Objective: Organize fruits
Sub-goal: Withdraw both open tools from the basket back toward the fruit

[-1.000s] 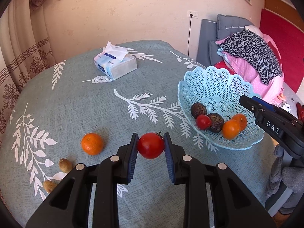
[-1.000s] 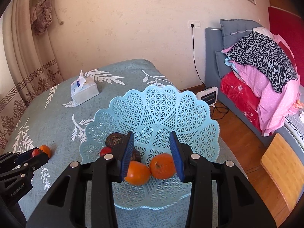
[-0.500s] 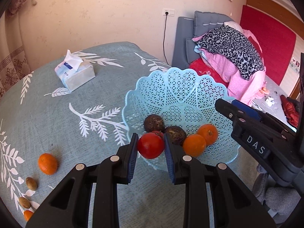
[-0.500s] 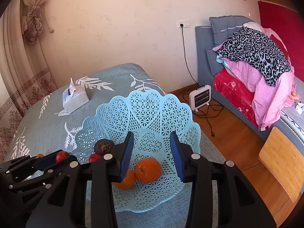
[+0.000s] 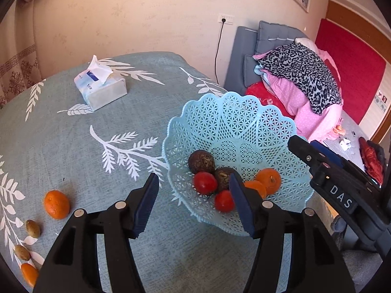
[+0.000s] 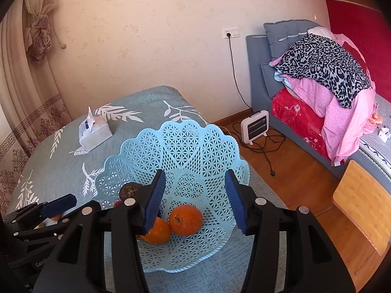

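Left gripper (image 5: 194,206) fills the lower centre of its own view, angled down; jaws opening, blue pads (image 5: 146,204) well apart, nothing pinched between them. Right gripper (image 6: 194,201) sits lower centre of its own view, also angled down; jaws opening, pads clear, no grip. Each gripper shows in the other's view: right one at the right edge, left one at the lower left.
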A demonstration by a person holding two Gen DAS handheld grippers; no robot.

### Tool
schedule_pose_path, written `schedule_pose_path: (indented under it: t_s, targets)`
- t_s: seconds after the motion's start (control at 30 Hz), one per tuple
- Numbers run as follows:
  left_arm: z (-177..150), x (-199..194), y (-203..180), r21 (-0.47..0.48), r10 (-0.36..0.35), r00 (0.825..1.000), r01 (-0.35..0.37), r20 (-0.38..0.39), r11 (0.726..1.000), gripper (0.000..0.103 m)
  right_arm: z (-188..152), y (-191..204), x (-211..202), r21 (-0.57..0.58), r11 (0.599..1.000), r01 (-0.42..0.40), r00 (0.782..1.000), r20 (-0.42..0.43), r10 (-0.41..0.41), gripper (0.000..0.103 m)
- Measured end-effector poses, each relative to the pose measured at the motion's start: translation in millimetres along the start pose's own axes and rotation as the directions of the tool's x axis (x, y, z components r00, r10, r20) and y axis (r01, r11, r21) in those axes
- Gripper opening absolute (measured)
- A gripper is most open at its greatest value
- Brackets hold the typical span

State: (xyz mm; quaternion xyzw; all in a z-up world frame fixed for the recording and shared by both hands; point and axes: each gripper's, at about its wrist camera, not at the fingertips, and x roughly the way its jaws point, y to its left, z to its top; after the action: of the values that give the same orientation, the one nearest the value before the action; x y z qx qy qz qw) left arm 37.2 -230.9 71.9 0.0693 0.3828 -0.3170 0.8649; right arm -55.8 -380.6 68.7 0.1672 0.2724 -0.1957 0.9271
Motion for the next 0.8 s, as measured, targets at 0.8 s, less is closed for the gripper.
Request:
schedule_pose_path:
  t_s: [0.8]
  targets:
    - [-47.7, -64.4, 99.2, -0.183, 0.268, 0.963, -0.258, 0.032, 0.949, 0.085, -27.1, 68.0, -2.3, -0.125, 0.978, -0.167, 0.984, -0.078, 0.159, 0.059]
